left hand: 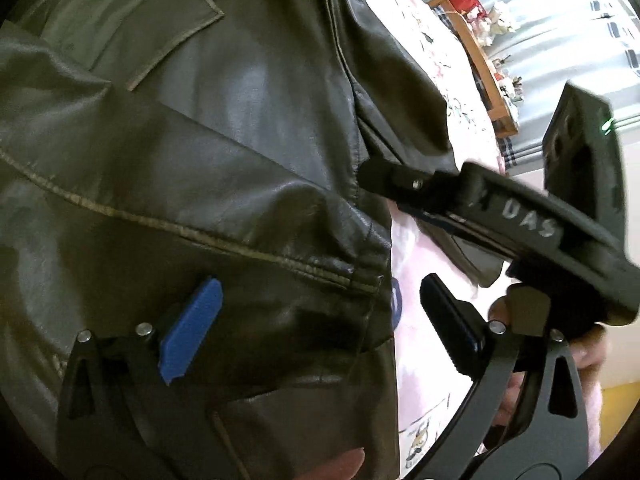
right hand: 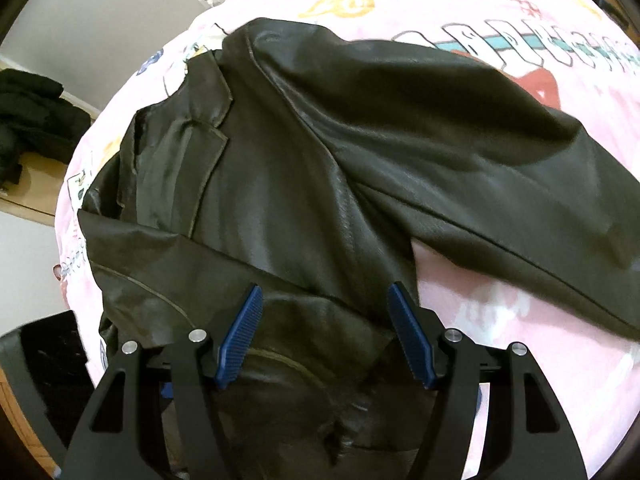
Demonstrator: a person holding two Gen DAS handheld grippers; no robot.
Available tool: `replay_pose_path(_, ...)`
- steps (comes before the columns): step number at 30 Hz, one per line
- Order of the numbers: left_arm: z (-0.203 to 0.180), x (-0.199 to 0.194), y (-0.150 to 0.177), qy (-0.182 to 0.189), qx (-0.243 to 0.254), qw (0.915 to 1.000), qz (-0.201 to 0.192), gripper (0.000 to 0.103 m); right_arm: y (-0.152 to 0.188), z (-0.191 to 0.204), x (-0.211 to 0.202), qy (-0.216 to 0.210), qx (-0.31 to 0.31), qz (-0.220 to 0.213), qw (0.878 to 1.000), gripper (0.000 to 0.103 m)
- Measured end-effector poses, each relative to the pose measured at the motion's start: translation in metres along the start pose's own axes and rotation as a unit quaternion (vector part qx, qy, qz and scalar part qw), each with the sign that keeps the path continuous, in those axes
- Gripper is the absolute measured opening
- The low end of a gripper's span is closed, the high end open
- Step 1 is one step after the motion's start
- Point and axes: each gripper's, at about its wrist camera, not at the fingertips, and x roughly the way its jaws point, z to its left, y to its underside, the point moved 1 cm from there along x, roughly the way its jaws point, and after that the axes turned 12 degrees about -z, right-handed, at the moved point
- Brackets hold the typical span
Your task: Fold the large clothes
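Lying spread on the pink printed bedsheet (right hand: 520, 320), the dark leather jacket (right hand: 280, 200) has one sleeve folded across its front, the left claw (left hand: 316, 320) gaping wide above its edge, the right claw (right hand: 326, 336) parted, gripping nothing

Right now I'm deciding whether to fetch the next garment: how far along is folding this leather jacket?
Done: one sleeve lies folded across the dark leather jacket on the pink bedspread. In hand: nothing; the left gripper and right gripper hover over the hem, jaws open. Left: the other sleeve still spreads outward, and the body is unfolded.
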Motion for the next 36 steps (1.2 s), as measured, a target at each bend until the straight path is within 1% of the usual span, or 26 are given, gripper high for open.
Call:
replay_pose_path(2, 0.0, -0.011, 0.0, -0.006, 0.01, 0.9999, -0.001, 0.097, 0.005, -0.007, -0.002, 0.008, 0.006, 0.004, 1.0, 0.063)
replay_pose_path(4, 0.003, -0.024, 0.001, -0.021, 0.029, 0.9993, -0.006, 0.097, 0.011, -0.014, -0.003, 0.01, 0.011, 0.006, 1.0, 0.063)
replay_pose_path(7, 0.017, -0.047, -0.004, -0.064, 0.059, 0.996, -0.022, 0.097, 0.024, -0.027, 0.001, 0.008, 0.021, 0.014, 1.0, 0.062)
replay_pose_path(9, 0.032, -0.062, -0.009, -0.099, 0.067, 0.9921, -0.036, 0.097, 0.033, -0.035, 0.008, 0.002, 0.035, 0.026, 0.999, 0.052)
replay_pose_path(10, 0.042, -0.07, -0.013, -0.122, 0.071, 0.989, -0.045, 0.097, 0.037, -0.036, 0.009, -0.004, 0.042, 0.025, 0.999, 0.051)
replay_pose_path(12, 0.059, -0.082, -0.022, -0.174, 0.079, 0.9797, -0.063, 0.097, 0.04, -0.034, 0.008, -0.012, 0.04, 0.019, 0.999, 0.05)
replay_pose_path(14, 0.079, -0.092, -0.032, -0.235, 0.081, 0.9653, -0.08, 0.097, 0.042, -0.027, 0.011, -0.014, 0.024, 0.027, 0.999, 0.05)
replay_pose_path(15, 0.087, -0.095, -0.035, -0.251, 0.075, 0.9613, -0.086, 0.097, 0.042, -0.025, 0.012, -0.011, 0.018, 0.028, 0.999, 0.05)
replay_pose_path(17, 0.108, -0.11, -0.042, -0.295, 0.047, 0.9477, -0.111, 0.097, 0.041, -0.02, 0.005, 0.0, 0.008, 0.017, 1.0, 0.05)
replay_pose_path(18, 0.116, -0.116, -0.044, -0.306, 0.033, 0.9436, -0.123, 0.097, 0.041, -0.019, -0.001, -0.003, 0.009, 0.008, 1.0, 0.05)
replay_pose_path(20, 0.139, -0.134, -0.045, -0.329, -0.005, 0.9327, -0.146, 0.097, 0.044, -0.016, -0.013, -0.002, 0.004, -0.008, 1.0, 0.05)
replay_pose_path(21, 0.145, -0.137, -0.046, -0.333, -0.017, 0.9306, -0.15, 0.097, 0.045, -0.016, -0.016, -0.004, 0.003, -0.01, 1.0, 0.05)
replay_pose_path(22, 0.154, -0.138, -0.048, -0.345, -0.027, 0.926, -0.15, 0.097, 0.047, -0.013, -0.016, -0.013, 0.002, -0.006, 1.0, 0.049)
replay_pose_path(24, 0.164, -0.136, -0.049, -0.359, -0.032, 0.9214, -0.146, 0.097, 0.051, -0.009, -0.01, -0.021, -0.006, 0.009, 1.0, 0.047)
replay_pose_path(25, 0.169, -0.132, -0.049, -0.371, -0.029, 0.9171, -0.142, 0.097, 0.052, -0.007, -0.005, -0.016, -0.014, 0.014, 1.0, 0.046)
replay_pose_path(26, 0.174, -0.128, -0.05, -0.374, -0.026, 0.9171, -0.137, 0.097, 0.055, -0.004, 0.005, 0.002, -0.026, 0.026, 0.999, 0.046)
replay_pose_path(28, 0.18, -0.123, -0.048, -0.38, -0.018, 0.9165, -0.123, 0.097, 0.058, -0.006, 0.024, 0.029, -0.02, 0.041, 0.999, 0.042)
replay_pose_path(30, 0.185, -0.119, -0.047, -0.38, -0.014, 0.9184, -0.111, 0.097, 0.056, -0.005, 0.03, 0.043, -0.002, 0.041, 0.998, 0.03)
replay_pose_path(31, 0.189, -0.119, -0.049, -0.379, -0.015, 0.9193, -0.106, 0.097, 0.055, -0.002, 0.028, 0.052, -0.002, 0.037, 0.998, 0.027)
replay_pose_path(32, 0.193, -0.122, -0.05, -0.373, -0.018, 0.922, -0.1, 0.097, 0.052, 0.005, 0.024, 0.064, -0.008, 0.033, 0.997, 0.013)
replay_pose_path(33, 0.196, -0.127, -0.051, -0.366, -0.023, 0.9251, -0.098, 0.097, 0.048, 0.013, 0.017, 0.066, -0.009, 0.033, 0.997, 0.006)
replay_pose_path(35, 0.2, -0.139, -0.055, -0.353, -0.038, 0.9301, -0.094, 0.097, 0.04, 0.031, -0.001, 0.083, -0.007, 0.026, 0.996, 0.006)
replay_pose_path(36, 0.204, -0.152, -0.059, -0.344, -0.052, 0.9329, -0.095, 0.097, 0.038, 0.039, -0.011, 0.091, -0.011, 0.022, 0.996, 0.006)
